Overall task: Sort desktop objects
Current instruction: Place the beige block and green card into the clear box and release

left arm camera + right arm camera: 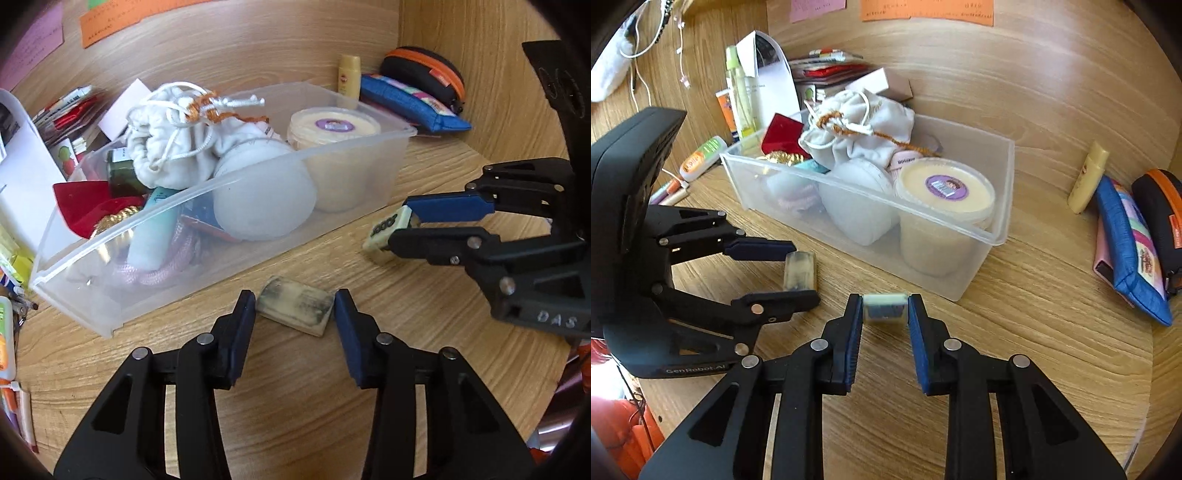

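Two erasers sit before the clear bin (354, 147): right gripper (885, 308) clamps the printed eraser (885, 309), left gripper (295, 314) straddles the smudged eraser (293, 310), apparently unclosed, so next closing and lifting binward.

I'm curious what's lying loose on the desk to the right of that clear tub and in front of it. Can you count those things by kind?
Erasers: 2 (dirty eraser, printed eraser)
Zip pouches: 2 (blue pouch, black case)
Small yellow bottle: 1
Total: 5

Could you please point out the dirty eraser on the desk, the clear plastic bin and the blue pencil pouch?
Dirty eraser (293, 305): left wrist view, its smudged top face.
Clear plastic bin (1003, 192): right wrist view, its right end wall.
Blue pencil pouch (1115, 236): right wrist view, its blue side.
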Demonstrator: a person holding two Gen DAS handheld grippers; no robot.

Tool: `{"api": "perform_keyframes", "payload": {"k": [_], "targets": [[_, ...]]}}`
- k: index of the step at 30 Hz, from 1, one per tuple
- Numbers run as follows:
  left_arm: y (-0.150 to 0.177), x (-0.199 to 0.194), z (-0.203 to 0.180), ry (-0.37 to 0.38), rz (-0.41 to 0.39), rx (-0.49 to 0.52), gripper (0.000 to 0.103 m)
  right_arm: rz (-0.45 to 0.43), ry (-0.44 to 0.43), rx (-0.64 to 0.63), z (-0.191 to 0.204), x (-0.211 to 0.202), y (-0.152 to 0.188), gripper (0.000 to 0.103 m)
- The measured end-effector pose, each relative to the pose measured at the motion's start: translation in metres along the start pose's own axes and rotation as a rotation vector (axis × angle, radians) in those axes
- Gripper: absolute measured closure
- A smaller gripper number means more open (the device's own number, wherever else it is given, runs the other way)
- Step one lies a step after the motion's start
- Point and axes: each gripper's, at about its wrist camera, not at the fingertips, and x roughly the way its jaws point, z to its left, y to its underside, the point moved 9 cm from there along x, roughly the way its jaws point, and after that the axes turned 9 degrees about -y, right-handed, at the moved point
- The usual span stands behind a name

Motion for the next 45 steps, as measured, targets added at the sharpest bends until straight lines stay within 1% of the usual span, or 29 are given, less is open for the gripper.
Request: {"api": "perform_keyframes", "payload": {"k": [5,8,12,16,19,23,28,31,39,45], "targets": [[0.001,-0.018,0.008,-0.003,-0.036,-0.027,0.059,-0.021,0.003,0.000,0.000,-0.009,-0.005,0.081],[-0.004,-0.031,0.018,-0.002,-0.067,-0.061,0.059,-0.037,-0.003,0.005,0.002,-0.012,-0.009,0.081],[-0.018,-0.052,0.037,-0.016,-0.126,-0.105,0.059,-0.071,-0.002,0.007,0.002,-0.024,-0.017,0.081],[-0.033,-0.067,0.059,-0.038,-0.181,-0.143,0.059,-0.115,0.009,0.020,0.001,-0.035,-0.031,0.081],[-0.041,-0.072,0.075,-0.051,-0.207,-0.164,0.059,-0.139,0.014,0.024,0.000,-0.040,-0.043,0.081],[-0.046,-0.075,0.097,-0.088,-0.228,-0.186,0.059,-0.160,0.004,0.023,0.001,-0.044,-0.056,0.081],[-0.047,-0.069,0.119,-0.126,-0.228,-0.210,0.059,-0.170,-0.025,-0.004,0.015,-0.038,-0.076,0.081],[-0.046,-0.061,0.131,-0.136,-0.218,-0.226,0.059,-0.169,-0.051,-0.028,0.028,-0.029,-0.087,0.081],[-0.045,-0.049,0.148,-0.133,-0.203,-0.248,0.059,-0.154,-0.113,-0.064,0.056,0.004,-0.118,0.081],[-0.043,-0.040,0.154,-0.104,-0.189,-0.254,0.059,-0.109,-0.128,-0.060,0.060,0.031,-0.120,0.081]]}}
